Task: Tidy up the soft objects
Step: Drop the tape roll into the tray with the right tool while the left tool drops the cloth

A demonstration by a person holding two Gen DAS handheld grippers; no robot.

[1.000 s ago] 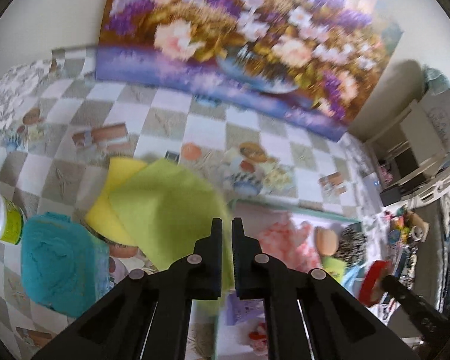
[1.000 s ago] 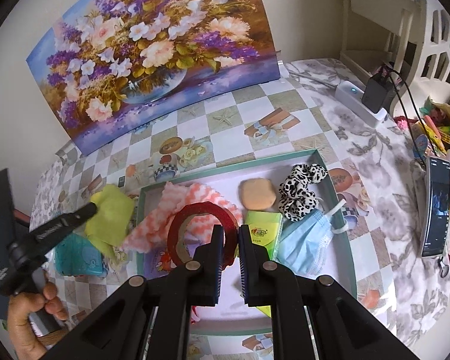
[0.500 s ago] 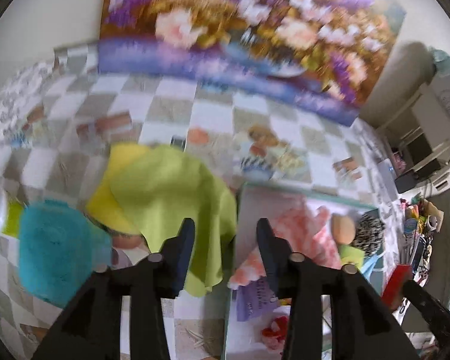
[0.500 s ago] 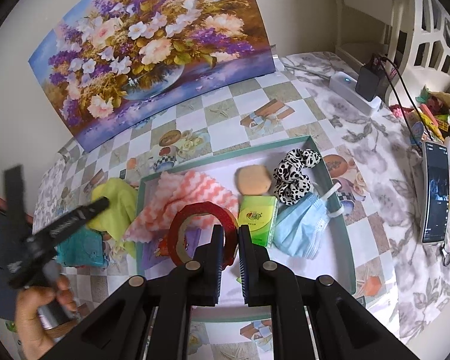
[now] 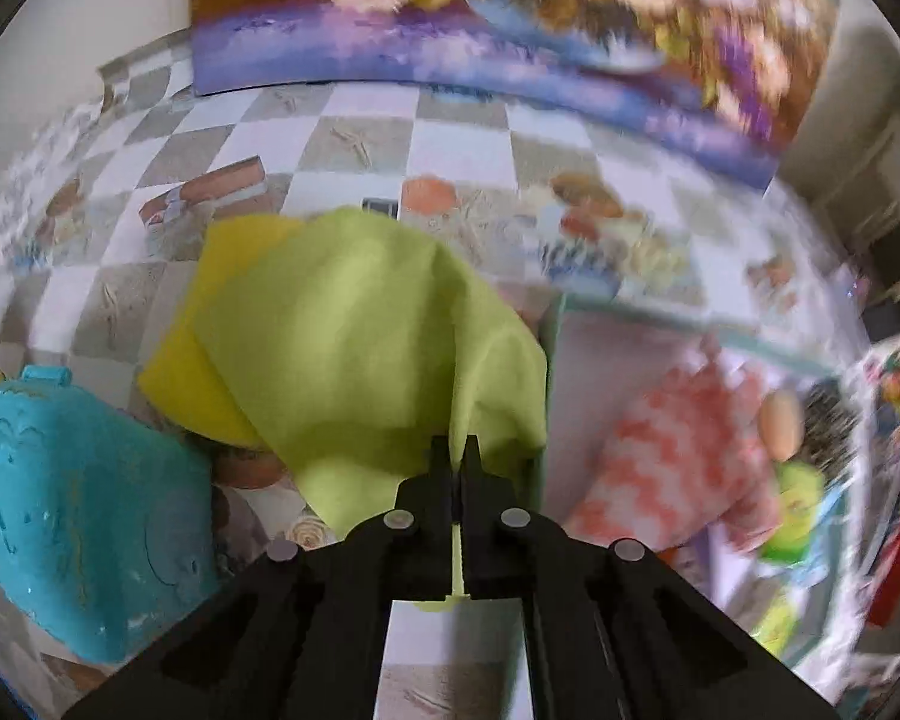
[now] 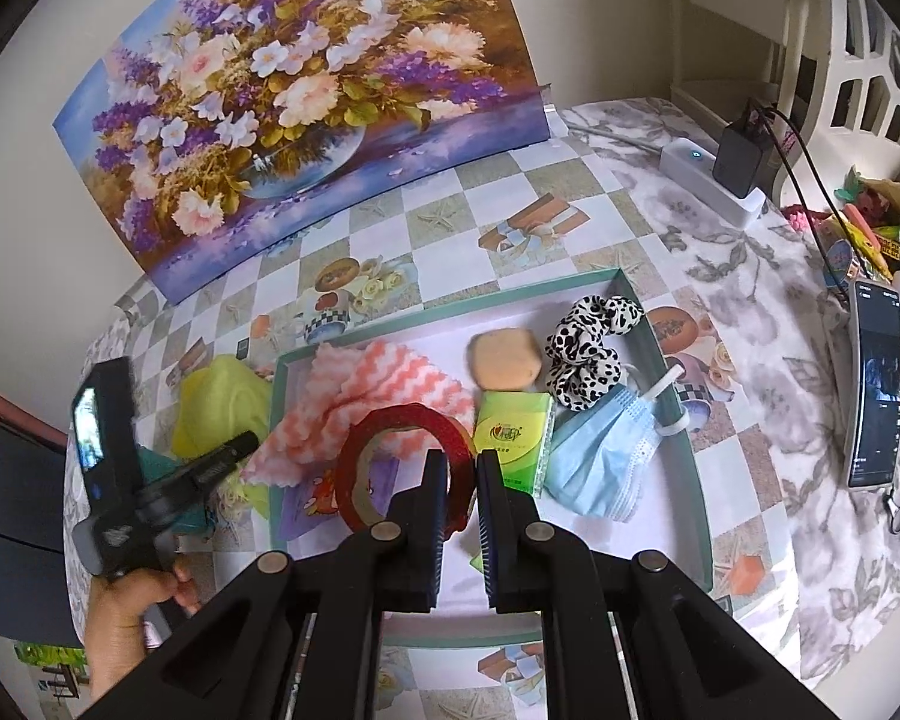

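Note:
A lime-green cloth (image 5: 360, 348) lies bunched over a yellow cloth (image 5: 210, 330), just left of the green-rimmed tray (image 5: 630, 312). My left gripper (image 5: 457, 444) points down at it, jaws closing tight on a fold near the tray's edge, with a green sliver between the pads. A teal towel (image 5: 78, 510) sits at the lower left. In the right wrist view, my right gripper (image 6: 459, 459) hovers over the tray (image 6: 684, 438), shut on the rim of a red ring (image 6: 384, 426). The left gripper (image 6: 249, 441) shows there too, at the green cloth (image 6: 222, 396).
The tray holds a pink zigzag cloth (image 6: 384, 390), a tan sponge (image 6: 506, 359), a spotted scrunchie (image 6: 588, 348), a green tissue pack (image 6: 513, 438) and a blue mask (image 6: 600, 468). A flower painting (image 6: 300, 90) stands behind. A phone (image 6: 876, 384) and a power strip (image 6: 708, 180) lie right.
My left gripper opened, sank toward the green cloth and shut on a fold of it. The right gripper stayed over the tray with the red ring.

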